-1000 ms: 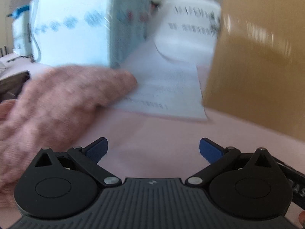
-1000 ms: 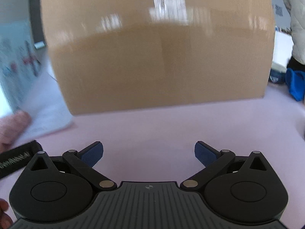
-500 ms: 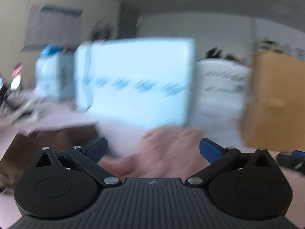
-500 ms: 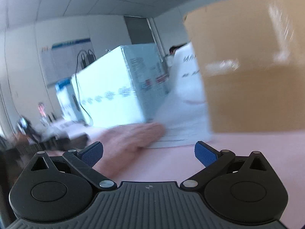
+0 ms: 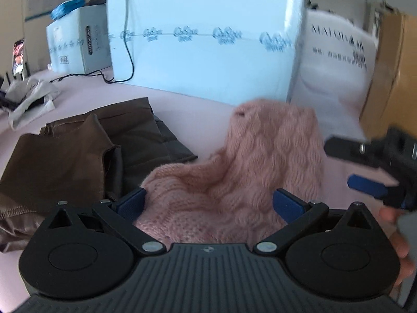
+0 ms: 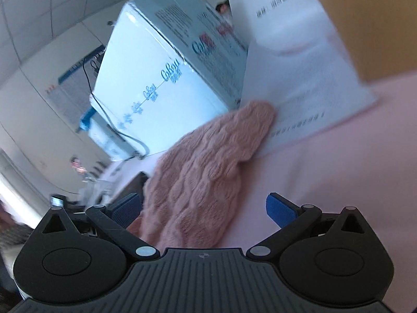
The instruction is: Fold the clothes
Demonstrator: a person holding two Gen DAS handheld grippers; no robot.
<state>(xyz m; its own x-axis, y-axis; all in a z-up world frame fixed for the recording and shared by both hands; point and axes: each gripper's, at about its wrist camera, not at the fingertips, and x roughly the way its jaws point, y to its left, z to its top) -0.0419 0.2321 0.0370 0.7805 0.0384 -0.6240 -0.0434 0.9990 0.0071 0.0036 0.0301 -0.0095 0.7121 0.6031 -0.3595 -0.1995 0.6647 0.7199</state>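
L gripper (image 5: pixel 208 202): my fingers apart, blue pads either side of the pink knit at bottom centre of the L view; not clamped on it.
R gripper (image 6: pixel 204 210): my fingers apart too; knit lies btwn them toward the L pad, bare table toward the R pad. Same gripper (image 5: pixel 375 167) shows at the right edge of the L view, blurred, above the table.
Pink sweater (image 5: pixel 242 172): cable-knit, rumpled on the table, centre of the L view; one end reaches up to the white bag. In the R view (image 6: pixel 198 174) it runs from bottom centre up toward mid-frame.
Brown garment (image 5: pixel 78 151): lies on the table at left of the L view, folded over, just beside the sweater.
Table (image 6: pixel 338 182): pink surface.
Blue-white box (image 5: pixel 206 41): upper centre, behind the clothes; black cable hangs down its front.
White bag (image 5: pixel 331 60): printed text, right of the box; sweater tip touches it in the R view.
Cardboard box (image 5: pixel 388 70): far right, upper.
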